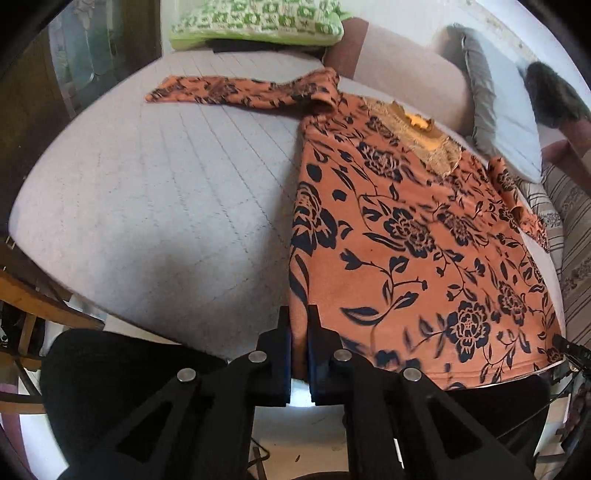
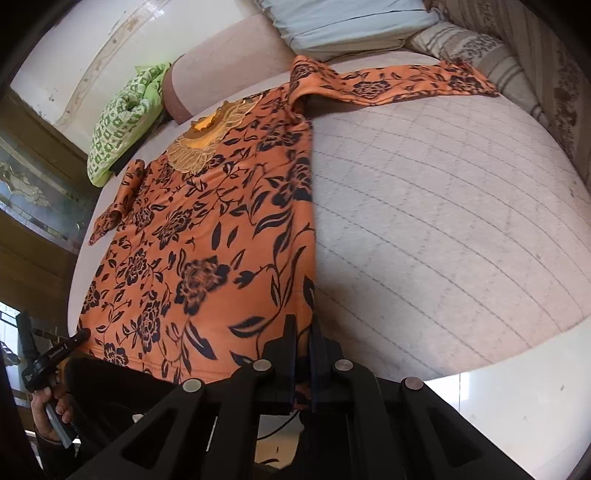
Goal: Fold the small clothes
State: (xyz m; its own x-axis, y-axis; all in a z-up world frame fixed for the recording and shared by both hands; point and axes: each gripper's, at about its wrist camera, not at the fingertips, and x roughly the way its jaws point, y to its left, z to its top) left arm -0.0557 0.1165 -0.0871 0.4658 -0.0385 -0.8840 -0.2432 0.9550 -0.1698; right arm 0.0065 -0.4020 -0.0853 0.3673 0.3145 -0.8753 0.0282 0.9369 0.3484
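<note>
Each claw pinches a near hem corner of the orange floral top (image 1: 406, 236): left claw (image 1: 300, 325), right claw (image 2: 303, 332); its length runs away across the mattress (image 1: 147, 192).

No text, label, brand, number or sign can be read in either view. The only lettering is a small pale mark on the black body of the left gripper (image 2: 55, 356), seen at the left edge of the right wrist view, and it is too small and blurred to make out. The orange garment (image 1: 417, 251) carries only a dark flower-and-leaf print, and the green-and-white pillow (image 1: 258, 20) only a repeating square pattern, neither forming letters.
</note>
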